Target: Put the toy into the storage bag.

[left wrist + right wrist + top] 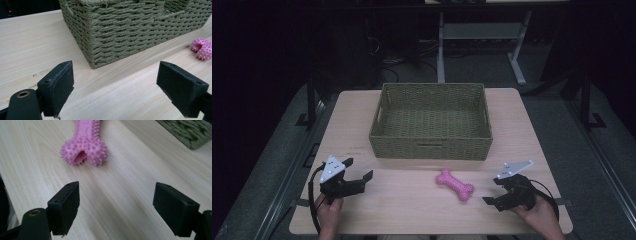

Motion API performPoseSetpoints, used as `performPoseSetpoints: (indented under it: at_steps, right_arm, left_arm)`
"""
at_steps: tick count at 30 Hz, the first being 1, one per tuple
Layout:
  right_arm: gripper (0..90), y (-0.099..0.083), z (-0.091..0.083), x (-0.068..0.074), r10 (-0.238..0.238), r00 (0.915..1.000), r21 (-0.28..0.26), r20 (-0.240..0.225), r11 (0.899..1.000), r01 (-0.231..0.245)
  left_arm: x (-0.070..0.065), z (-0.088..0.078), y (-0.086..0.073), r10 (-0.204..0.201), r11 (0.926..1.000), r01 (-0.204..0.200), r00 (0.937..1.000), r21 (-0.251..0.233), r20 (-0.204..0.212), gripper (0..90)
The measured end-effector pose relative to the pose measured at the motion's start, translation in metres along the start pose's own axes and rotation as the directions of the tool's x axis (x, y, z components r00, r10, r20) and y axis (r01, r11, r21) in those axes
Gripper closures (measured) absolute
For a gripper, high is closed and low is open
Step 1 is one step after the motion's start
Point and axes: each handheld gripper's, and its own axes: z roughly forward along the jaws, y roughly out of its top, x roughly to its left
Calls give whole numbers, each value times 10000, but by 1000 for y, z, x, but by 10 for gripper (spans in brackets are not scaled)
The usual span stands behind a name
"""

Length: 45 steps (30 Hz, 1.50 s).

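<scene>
A pink spiky bone-shaped toy (455,184) lies on the wooden table (412,205), just in front of a green woven basket (430,145). My right gripper (492,191) rests near the table's front right, open, pointing left at the toy a short way off. In the right gripper view the toy's knobbly end (85,150) lies ahead of the wide jaws, nothing between them. My left gripper (359,169) sits at the front left, open and empty. In the left gripper view it faces the basket's near corner (92,45), with the toy (202,48) at the far right.
The basket is empty inside and fills the table's back half. Bare tabletop stretches between the two grippers and in front of the basket. Beyond the table, a dark floor with desk legs (518,65) and cables.
</scene>
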Motion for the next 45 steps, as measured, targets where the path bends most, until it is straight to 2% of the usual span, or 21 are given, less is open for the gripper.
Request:
performPoseSetpoints:
  at_steps: [6, 11, 15, 22, 32, 45]
  right_arm:
    - [217, 16, 4, 4, -317, 9994, 337, -111, 9989, 321]
    - [223, 26, 4, 7, -528, 9984, 294, -214, 9981, 534]
    - [223, 34, 8, 9, -590, 9978, 481, -311, 9970, 604]
    - [223, 53, 16, 14, -977, 9941, 690, -474, 9925, 1009]
    - [223, 70, 24, 18, -1314, 9891, 941, -670, 9860, 1374]
    - [223, 85, 36, 23, -1532, 9825, 1256, -1056, 9781, 1660]
  left_arm:
    - [0, -1, 0, -33, 10000, 33, 10000, -3, 3, 139]
    - [1, 1, 0, -9, 10000, 9, 10000, 10, 38, 139]
    - [0, 1, 0, 51, 10000, -51, 10000, 21, 52, 139]
    - [-1, 2, 1, 109, 9999, -110, 9999, 37, 64, 138]
    - [-2, 2, 1, 122, 9999, -122, 9999, 29, 40, 139]
    - [-1, 2, 2, 99, 10000, -99, 9999, 1, 22, 139]
